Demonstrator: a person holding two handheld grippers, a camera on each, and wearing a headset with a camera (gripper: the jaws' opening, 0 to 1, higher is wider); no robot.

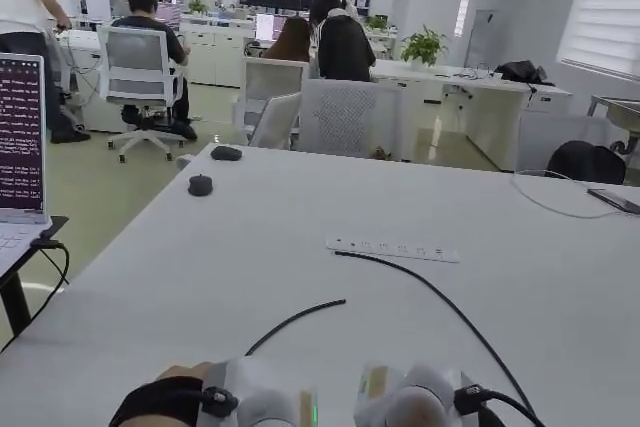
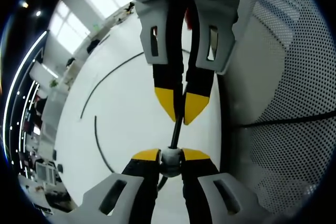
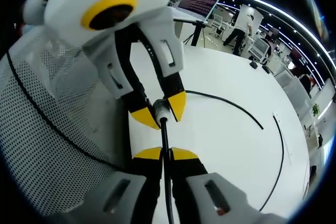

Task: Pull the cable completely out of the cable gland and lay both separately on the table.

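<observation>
Left hand-held gripper (image 2: 170,156) tight around cable gland (image 2: 171,164), right hand-held gripper (image 3: 166,154) tight around cable (image 3: 163,132)

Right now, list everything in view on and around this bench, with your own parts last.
table: one, white, fills the foreground
cable: one, black, trails across the table towards the near edge
cable gland: one, pale grey, on the cable's near end
power strip: one, white, mid-table
lead: one, black, from the power strip towards the near right
mouse: one, black, far left of the table
laptop: one, screen lit, left edge
phone: one, dark, far right
chairs: several, white, beyond the table
left claw: one, yellow-tipped, shut on the cable gland
right claw: one, yellow-tipped, shut on the cable
</observation>
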